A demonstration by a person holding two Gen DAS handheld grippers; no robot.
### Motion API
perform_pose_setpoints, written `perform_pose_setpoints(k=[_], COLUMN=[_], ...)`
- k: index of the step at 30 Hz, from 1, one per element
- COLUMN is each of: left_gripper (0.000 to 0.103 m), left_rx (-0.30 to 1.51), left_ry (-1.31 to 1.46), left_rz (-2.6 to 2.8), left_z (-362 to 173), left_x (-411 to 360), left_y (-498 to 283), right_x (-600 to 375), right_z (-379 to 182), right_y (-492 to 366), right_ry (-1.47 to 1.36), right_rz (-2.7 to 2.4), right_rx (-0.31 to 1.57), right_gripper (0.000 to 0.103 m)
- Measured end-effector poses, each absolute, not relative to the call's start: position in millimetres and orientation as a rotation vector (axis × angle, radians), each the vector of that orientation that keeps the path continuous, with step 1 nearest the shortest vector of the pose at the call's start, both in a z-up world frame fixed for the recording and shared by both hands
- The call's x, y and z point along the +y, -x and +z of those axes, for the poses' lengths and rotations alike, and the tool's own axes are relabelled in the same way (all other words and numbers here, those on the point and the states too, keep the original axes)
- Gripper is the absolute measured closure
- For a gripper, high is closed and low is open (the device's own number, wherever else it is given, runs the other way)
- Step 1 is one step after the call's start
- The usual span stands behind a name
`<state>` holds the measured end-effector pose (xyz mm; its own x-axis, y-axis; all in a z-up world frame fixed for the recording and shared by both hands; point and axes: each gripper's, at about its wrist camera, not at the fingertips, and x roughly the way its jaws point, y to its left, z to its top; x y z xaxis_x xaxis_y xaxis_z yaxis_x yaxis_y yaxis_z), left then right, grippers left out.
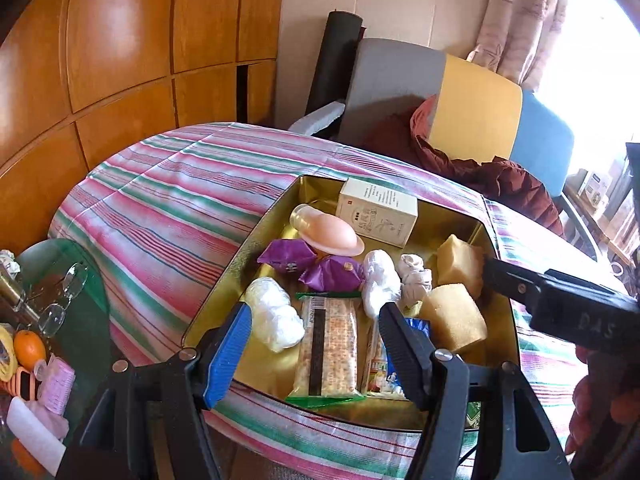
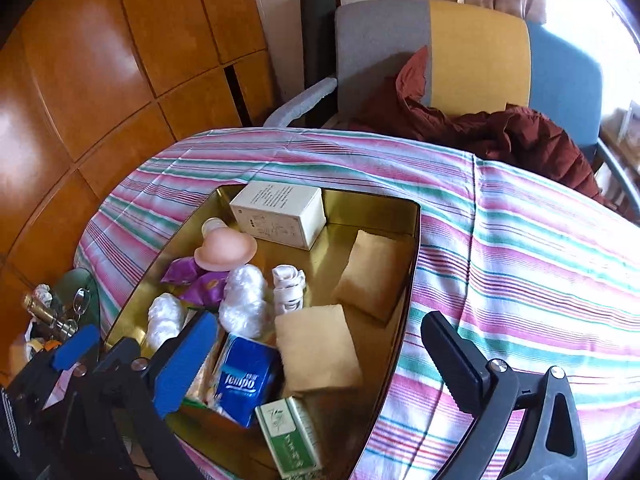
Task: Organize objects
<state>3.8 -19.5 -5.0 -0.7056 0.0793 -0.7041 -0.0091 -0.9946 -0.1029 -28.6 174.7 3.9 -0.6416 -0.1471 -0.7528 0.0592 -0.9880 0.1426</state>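
Now, with your right gripper (image 2: 316, 364) spread empty above the gold tin (image 2: 412, 264) and your left gripper (image 1: 316, 344) open too, packing looks nearly finished; next, pick any stray item.

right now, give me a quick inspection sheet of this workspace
surface: striped cloth covers the table.
job's things: gold tin holds a white box, two yellow sponges, a blue tissue pack, a green-and-white box, purple wrappers and a cracker pack.
clutter: glasses and an orange on the side glass table.
grippers: left gripper open over the tin; right gripper open, holding nothing.
cables: nothing seen.
surroundings: wood cabinets, chair with a dark red jacket.
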Motion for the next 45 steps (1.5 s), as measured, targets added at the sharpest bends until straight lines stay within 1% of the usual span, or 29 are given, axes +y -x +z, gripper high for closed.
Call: perform_pose_setpoints(k=[5, 13, 21, 31, 40, 45], left_gripper=[0.036, 0.036, 0.036, 0.036, 0.036, 0.036], left_rx=[-0.139, -0.130, -0.154, -0.144, -0.142, -0.107], left_ry=[1.182, 1.192, 1.195, 1.301, 1.352, 1.369], left_rz=[2.895, 2.930, 2.954, 2.891, 2.874, 2.847], left_z=[-2, 4, 9, 8, 3, 0], left_x=[-25, -29, -33, -34, -33, -29], left_y=[-4, -5, -6, -1, 0, 0], right_x=[167, 162, 163, 158, 157, 157], right_z=[12, 17, 15, 11, 10, 10], right_y=[17, 9, 6, 7, 6, 6], right_ry=[-1.257, -1.288, -1.333, -1.411, -1.398, -1.400], right_rz=[-2.796, -2.849, -2.859, -2.902, -2.920, -2.930], right_rx=[-0.102, -0.100, -0.190, -0.170, -0.156, -0.156], right_gripper=[0.000, 0.000, 0.000, 0.000, 0.000, 0.000])
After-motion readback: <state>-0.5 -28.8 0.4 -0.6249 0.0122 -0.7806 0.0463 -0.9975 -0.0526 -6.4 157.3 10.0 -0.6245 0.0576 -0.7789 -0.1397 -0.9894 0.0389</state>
